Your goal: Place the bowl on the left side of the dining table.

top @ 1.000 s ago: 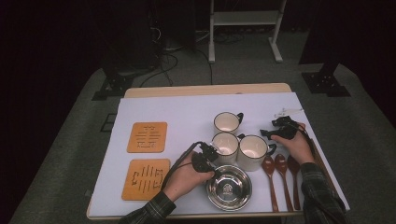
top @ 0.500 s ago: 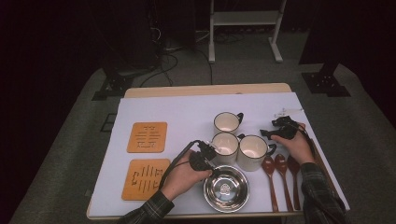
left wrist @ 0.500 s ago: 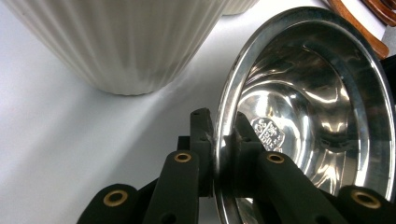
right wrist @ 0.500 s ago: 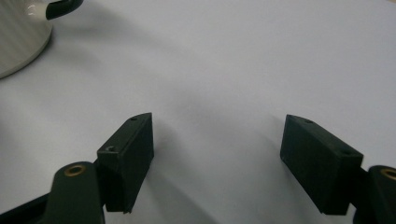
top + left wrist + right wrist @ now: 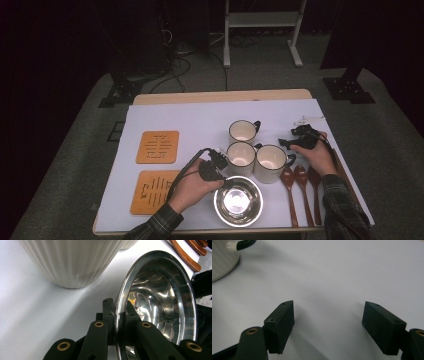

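A shiny steel bowl (image 5: 238,200) sits near the table's front edge. My left gripper (image 5: 223,181) is shut on its near-left rim. In the left gripper view the two jaws (image 5: 120,310) pinch the bowl's thin rim (image 5: 162,305), one pad inside and one outside. Three white ribbed mugs (image 5: 241,154) stand just behind the bowl, and one mug (image 5: 72,260) looms close to the left gripper. My right gripper (image 5: 284,143) rests low beside the right mug (image 5: 270,161). Its jaws (image 5: 328,320) stand open over the bare white cover with nothing between them.
Three wooden spoons (image 5: 300,185) lie side by side to the right of the bowl, under the right forearm. Two orange slotted coasters (image 5: 158,146) lie at the left. A white cover (image 5: 200,120) spreads over the table. A mug's edge (image 5: 222,260) is left of the right jaws.
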